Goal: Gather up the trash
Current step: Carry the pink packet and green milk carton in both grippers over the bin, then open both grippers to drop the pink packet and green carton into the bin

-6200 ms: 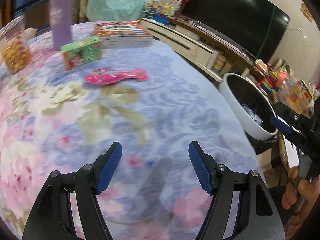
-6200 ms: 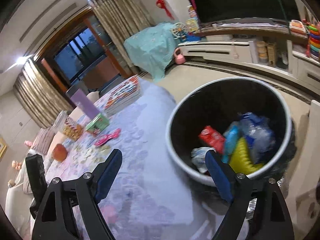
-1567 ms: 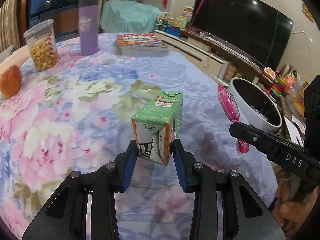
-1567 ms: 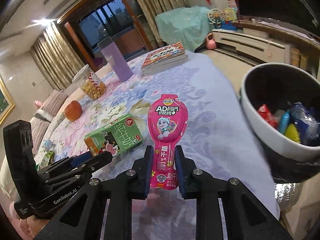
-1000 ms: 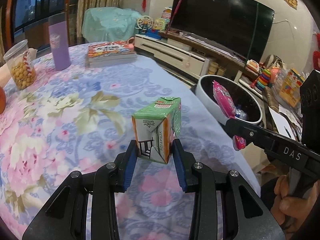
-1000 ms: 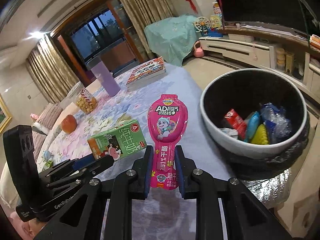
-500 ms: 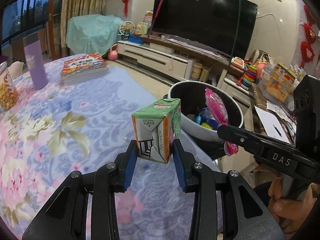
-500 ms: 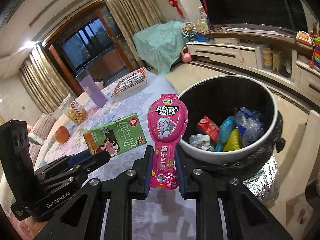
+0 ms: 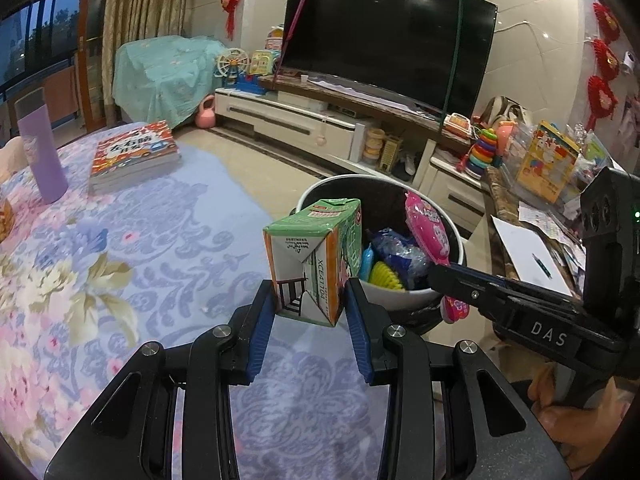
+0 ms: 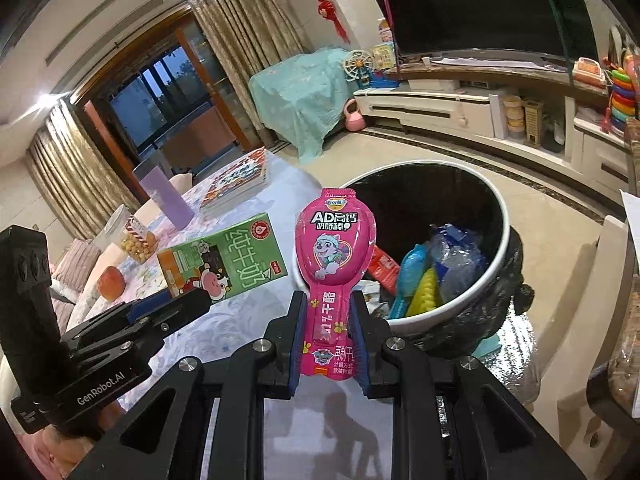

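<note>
My left gripper (image 9: 310, 300) is shut on a green milk carton (image 9: 314, 258), held in the air above the table's right edge. The carton (image 10: 222, 264) also shows at the left of the right wrist view. My right gripper (image 10: 330, 332) is shut on a pink snack wrapper (image 10: 334, 252), gripped by its narrow lower end. That wrapper (image 9: 426, 232) hangs over the near rim of the white trash bin (image 9: 456, 240). The bin (image 10: 502, 248) has a black liner and holds several wrappers and crumpled plastic.
The floral tablecloth (image 9: 120, 248) carries a stack of books (image 9: 134, 156), a purple bottle (image 9: 40, 152), a snack jar (image 10: 134, 236) and an apple (image 10: 110, 282). A TV stand (image 9: 320, 120) lies beyond the bin. A cluttered side table (image 9: 532, 216) stands at the right.
Both grippers have carried their loads rightward off the table toward the bin, which now looms larger and closer. Both stay shut on the carton and the wrapper.
</note>
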Tool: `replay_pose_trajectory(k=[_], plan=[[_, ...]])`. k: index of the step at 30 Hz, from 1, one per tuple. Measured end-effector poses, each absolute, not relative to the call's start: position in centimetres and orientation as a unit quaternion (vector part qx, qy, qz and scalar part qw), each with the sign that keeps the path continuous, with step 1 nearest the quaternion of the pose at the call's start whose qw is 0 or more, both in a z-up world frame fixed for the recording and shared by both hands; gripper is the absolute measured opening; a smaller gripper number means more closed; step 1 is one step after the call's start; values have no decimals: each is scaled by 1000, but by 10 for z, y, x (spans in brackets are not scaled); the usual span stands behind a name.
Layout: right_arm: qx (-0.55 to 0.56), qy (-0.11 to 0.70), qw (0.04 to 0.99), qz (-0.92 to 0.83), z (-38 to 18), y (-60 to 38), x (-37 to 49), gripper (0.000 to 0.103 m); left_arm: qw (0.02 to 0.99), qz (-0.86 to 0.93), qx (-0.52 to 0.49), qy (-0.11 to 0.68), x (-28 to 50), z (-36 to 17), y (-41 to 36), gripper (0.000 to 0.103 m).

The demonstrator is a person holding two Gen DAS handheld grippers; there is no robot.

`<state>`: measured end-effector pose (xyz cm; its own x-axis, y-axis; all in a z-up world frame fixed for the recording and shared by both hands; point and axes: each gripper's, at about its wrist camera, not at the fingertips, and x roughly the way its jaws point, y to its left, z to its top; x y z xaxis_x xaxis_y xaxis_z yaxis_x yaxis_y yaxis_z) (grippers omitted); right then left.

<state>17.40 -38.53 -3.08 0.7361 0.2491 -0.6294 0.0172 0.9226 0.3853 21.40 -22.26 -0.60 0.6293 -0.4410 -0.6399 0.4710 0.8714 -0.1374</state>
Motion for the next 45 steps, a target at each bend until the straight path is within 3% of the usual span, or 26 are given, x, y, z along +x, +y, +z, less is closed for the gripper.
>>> replay_pose_trajectory(k=[45], plan=[[191,389,901,21,-41,-447,220,22,885,-279,57,368,263,-12,-300,34]])
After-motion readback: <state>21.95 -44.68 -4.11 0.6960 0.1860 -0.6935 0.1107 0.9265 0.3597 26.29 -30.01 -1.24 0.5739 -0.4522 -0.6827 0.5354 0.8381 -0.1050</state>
